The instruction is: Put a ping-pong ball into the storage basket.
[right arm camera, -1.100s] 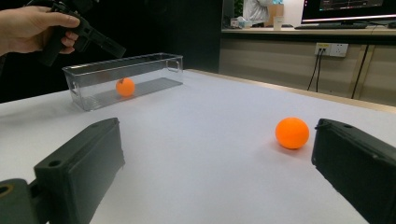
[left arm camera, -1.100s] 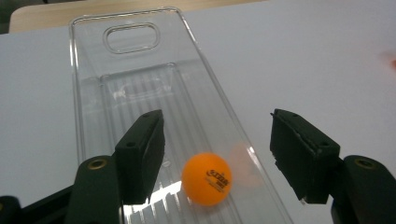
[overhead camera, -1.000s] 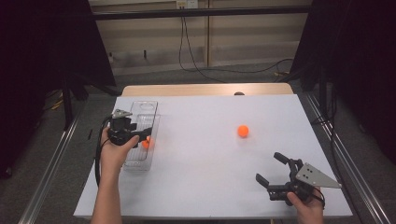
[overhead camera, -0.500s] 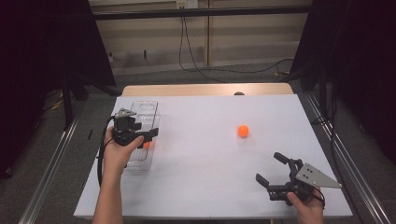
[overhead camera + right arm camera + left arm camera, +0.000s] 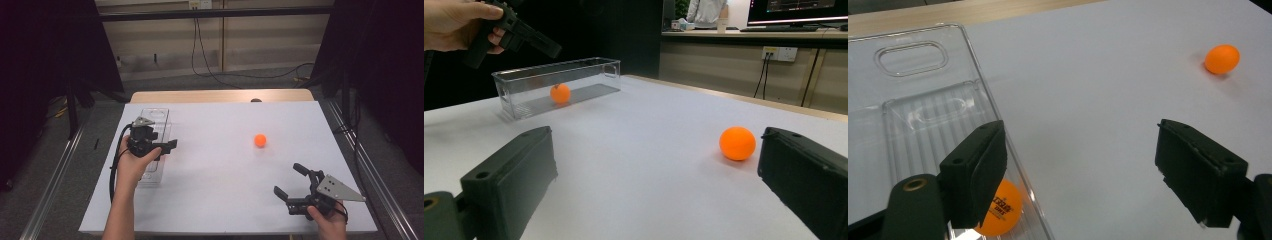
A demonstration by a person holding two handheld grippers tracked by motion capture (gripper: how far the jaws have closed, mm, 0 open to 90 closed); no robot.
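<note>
**A:** High view first: left gripper (image 5: 167, 149) over the clear plastic bin (image 5: 161, 114), left of the frame. Jaws released, just been opening, nothing between them. Boxed table-tennis ball (image 5: 1000, 207) down on the bin floor, lower left of the left gripper view, just beside the long wall.

**B:** And the right gripper (image 5: 290, 181)?

**A:** Lower right of the frame, low over the white surface (image 5: 220, 200). Jaws spread wide, empty. Loose table-tennis ball (image 5: 259, 140) right of centre, up-frame from those jaws, not touching them.

**B:** Likely trouble from here?

**A:** Rolling, mostly. Round, light, on a smooth sheet. Easy to nudge with one jaw before the squeeze, and then off toward the far edge. Could also squirt out of a clench set off-centre. On the left, worth watching the thin bin wall. Easy to clip with a low swing away, enough to shift or tip the bin and set the boxed ball moving.

**B:** Anything hard to make out?

**A:** Boxed ball covered by hand and gripper from above, and half masked by the near jaw in the left gripper view. Print on it only partly readable. Bin's near end cut off at the bottom edge there. Bin outline faint against the white sheet from above. Cannot tell whether the right gripper actually touches the surface.
</note>
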